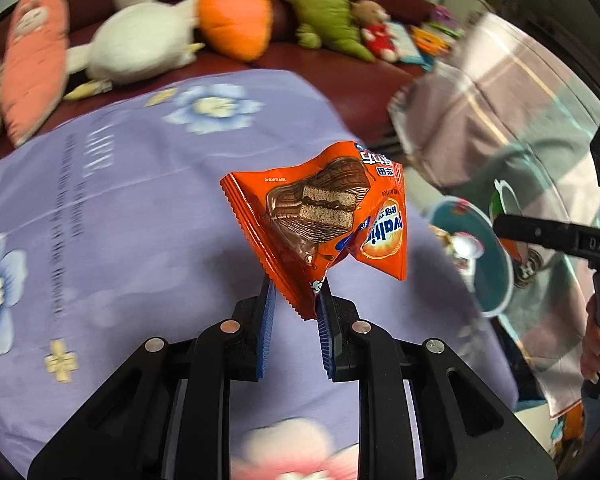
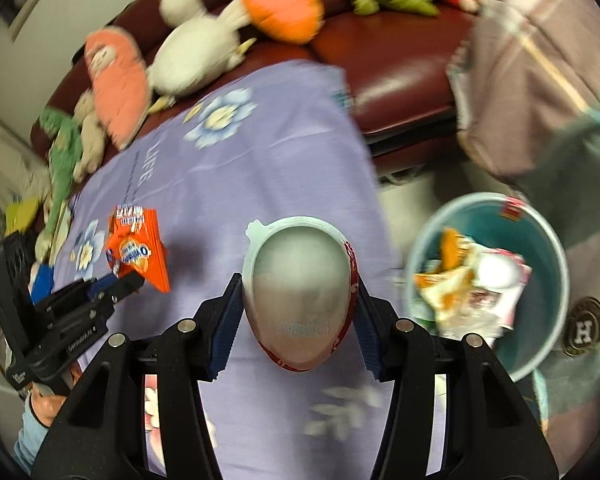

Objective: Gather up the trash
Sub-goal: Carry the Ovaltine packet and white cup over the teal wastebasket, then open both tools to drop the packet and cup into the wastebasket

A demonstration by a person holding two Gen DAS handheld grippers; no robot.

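Left gripper (image 1: 296, 292) clenched on bottom corner of orange snack wrapper (image 1: 320, 216), lifted clear of purple floral cloth (image 1: 140, 220), likely for carrying to bin. Right gripper (image 2: 298, 312) clamped around empty plastic cup (image 2: 300, 296), squeezed at sides, held above cloth. Teal bin (image 2: 548, 240) just right of table, already holding wrappers. Plush toys (image 1: 236, 16) lined on sofa (image 2: 400, 68) behind.

Motion blur is smearing the plush toys (image 1: 236, 20); the bin (image 1: 476, 256) is sitting half hidden behind the right gripper (image 1: 556, 236).
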